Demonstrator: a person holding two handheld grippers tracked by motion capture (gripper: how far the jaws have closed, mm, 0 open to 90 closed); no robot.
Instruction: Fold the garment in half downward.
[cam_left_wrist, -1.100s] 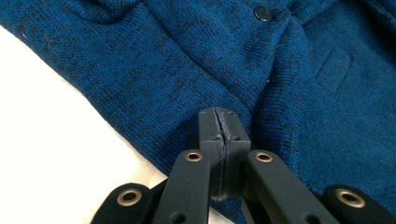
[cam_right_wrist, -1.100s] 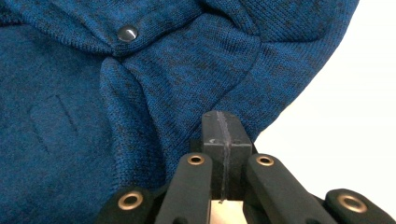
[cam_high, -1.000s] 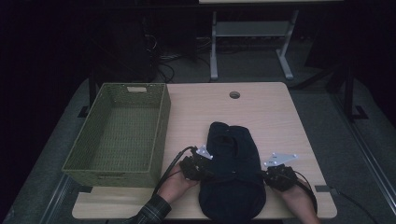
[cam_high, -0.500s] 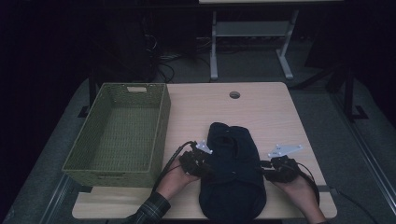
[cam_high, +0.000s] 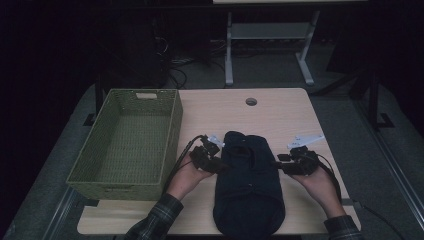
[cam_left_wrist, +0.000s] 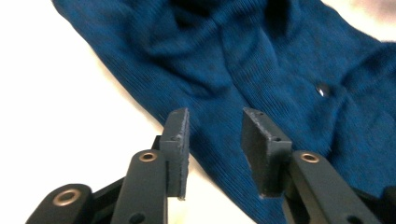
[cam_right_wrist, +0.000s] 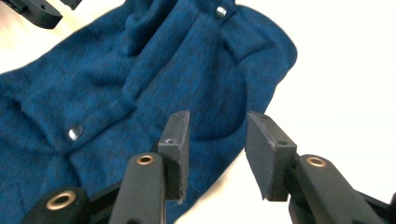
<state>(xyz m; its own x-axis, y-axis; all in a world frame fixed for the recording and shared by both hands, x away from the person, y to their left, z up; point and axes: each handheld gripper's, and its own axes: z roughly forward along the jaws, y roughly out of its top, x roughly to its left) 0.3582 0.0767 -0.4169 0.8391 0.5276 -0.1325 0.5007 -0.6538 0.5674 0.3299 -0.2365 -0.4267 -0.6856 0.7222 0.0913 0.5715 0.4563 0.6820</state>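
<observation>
Garment (cam_high: 249, 185): one dark blue knitted piece with snap buttons, folded into a long bundle, lying flat on the near half of the table (cam_high: 280, 115), between the two hands and well apart from the basket's inside. Left gripper (cam_high: 216, 161): at the garment's left edge, jaws parted, nothing between the pads; the left gripper view has them hanging just above the fabric's border (cam_left_wrist: 210, 116). These jaws have just been opening. Right gripper (cam_high: 281, 164): at the garment's right edge, jaws likewise released and empty, poised over the rounded fold (cam_right_wrist: 219, 102); also just been opening. Basket (cam_high: 125, 145): green woven, empty, standing left of the garment. Handling note, as a judgement: the fold looks set down and let go; for a clean next grip, both jaws should bite the full stack of layers at matching points on either edge, lifted together and level, so the bundle does not unroll on the way toward the basket.
</observation>
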